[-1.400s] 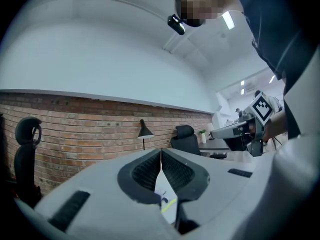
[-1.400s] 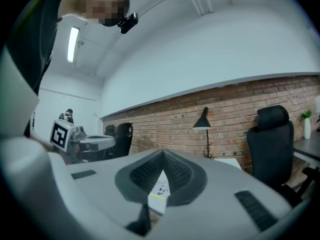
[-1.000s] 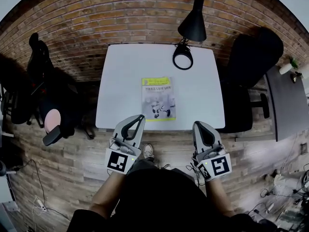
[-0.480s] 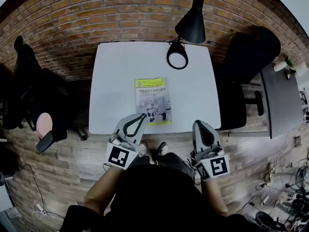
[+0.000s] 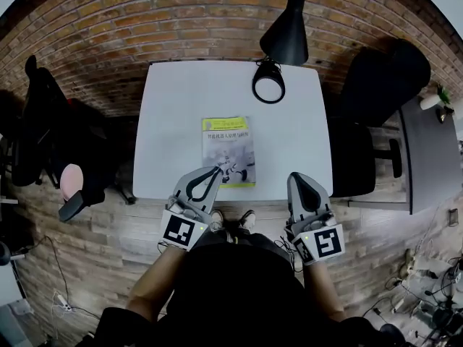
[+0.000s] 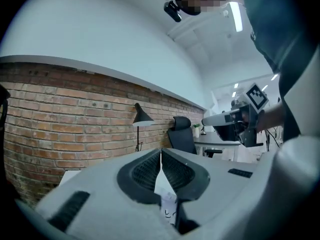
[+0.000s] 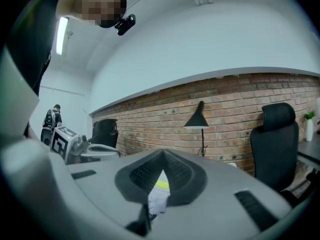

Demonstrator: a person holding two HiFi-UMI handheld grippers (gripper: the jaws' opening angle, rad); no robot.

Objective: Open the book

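book (image 5: 228,150): glossy paper cover | table (image 5: 173,121): smooth matt white | wall (image 5: 145,20): rough brick

The left gripper (image 5: 218,169) has come forward: a second ago its tip stood at the front edge of the table (image 5: 173,121), left of the book (image 5: 228,143), and in the head view it now overlaps the book's near left corner. The right gripper (image 5: 298,175) has advanced past that edge, staying right of the book. A second shoe (image 5: 247,219) has appeared.
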